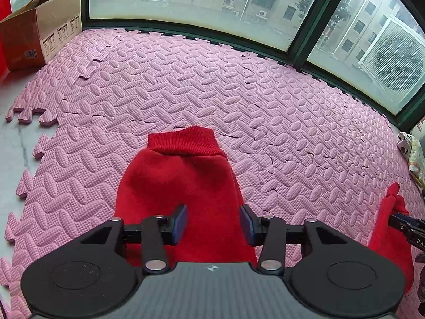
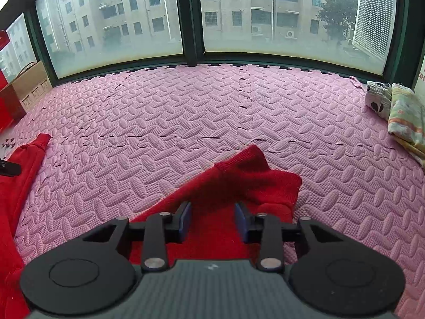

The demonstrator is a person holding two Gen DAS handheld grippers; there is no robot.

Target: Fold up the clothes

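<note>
A red knit garment lies on the pink foam mat [image 1: 186, 85]. In the left wrist view one sleeve [image 1: 180, 186] with a ribbed cuff [image 1: 186, 141] stretches away from my left gripper [image 1: 213, 222], which is open with the red fabric between its blue pads. In the right wrist view the other sleeve [image 2: 239, 180], its cuff folded over, lies in front of my right gripper [image 2: 212, 220], which is open over the red fabric. The first sleeve shows at the left edge of the right wrist view [image 2: 24, 164]. The garment's body is hidden below the grippers.
A cardboard box [image 1: 39, 32] stands at the far left by the window [image 2: 114, 18]. Folded patterned cloths [image 2: 398, 111] lie at the right edge of the mat [image 2: 239, 101]. The mat's jagged edge and white floor [image 1: 16, 143] are on the left.
</note>
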